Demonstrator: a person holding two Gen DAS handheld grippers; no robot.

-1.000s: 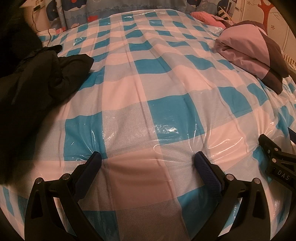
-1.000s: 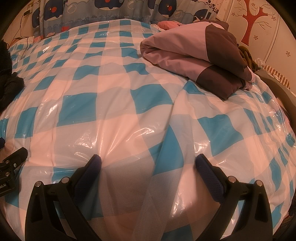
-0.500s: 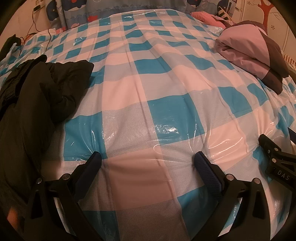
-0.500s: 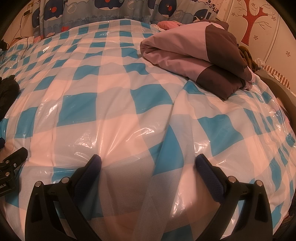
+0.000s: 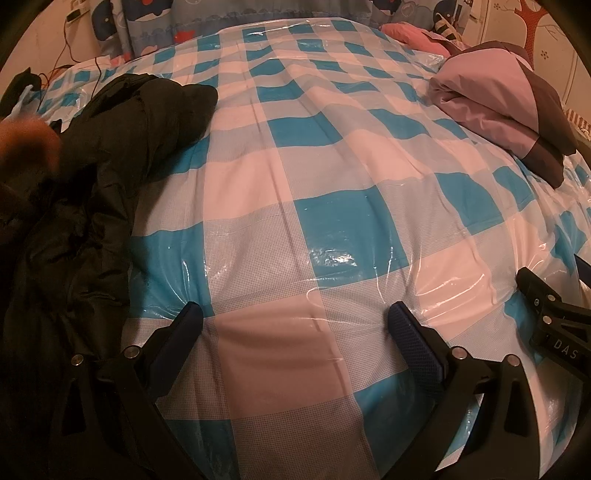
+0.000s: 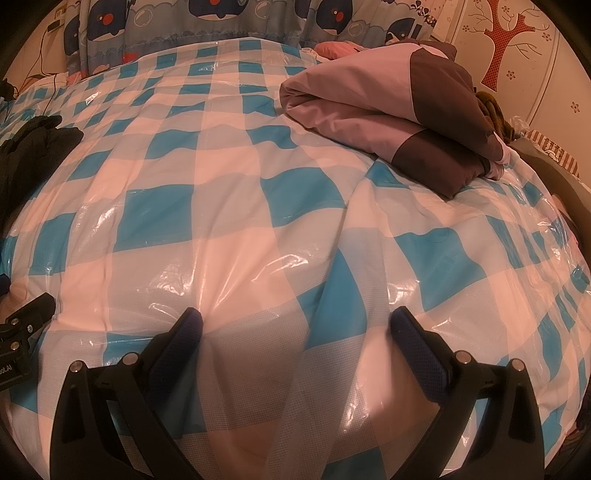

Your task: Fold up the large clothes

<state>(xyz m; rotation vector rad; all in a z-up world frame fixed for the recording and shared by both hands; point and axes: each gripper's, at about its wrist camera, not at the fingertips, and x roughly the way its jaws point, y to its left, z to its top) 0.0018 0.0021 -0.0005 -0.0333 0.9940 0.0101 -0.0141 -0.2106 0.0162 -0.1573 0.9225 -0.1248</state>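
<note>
A crumpled black jacket (image 5: 92,177) lies at the left of the bed; its edge also shows in the right wrist view (image 6: 33,144). A folded lilac and brown garment (image 5: 509,107) sits at the back right, large in the right wrist view (image 6: 399,110). My left gripper (image 5: 295,325) is open and empty, low over the blue and white checked plastic cover (image 5: 332,184). My right gripper (image 6: 295,328) is open and empty over the same cover (image 6: 221,177). Each gripper's body shows at the edge of the other's view.
A blurred hand (image 5: 26,140) is at the far left by the black jacket. A patterned curtain or headboard cloth (image 6: 221,18) runs along the back. A pink item (image 5: 413,37) lies at the far edge. A wall with a red tree sticker (image 6: 517,44) is at right.
The black jacket has been pulled further onto the bed toward the middle and spread out. A hand has come into view at the left. Both grippers have stayed still and open.
</note>
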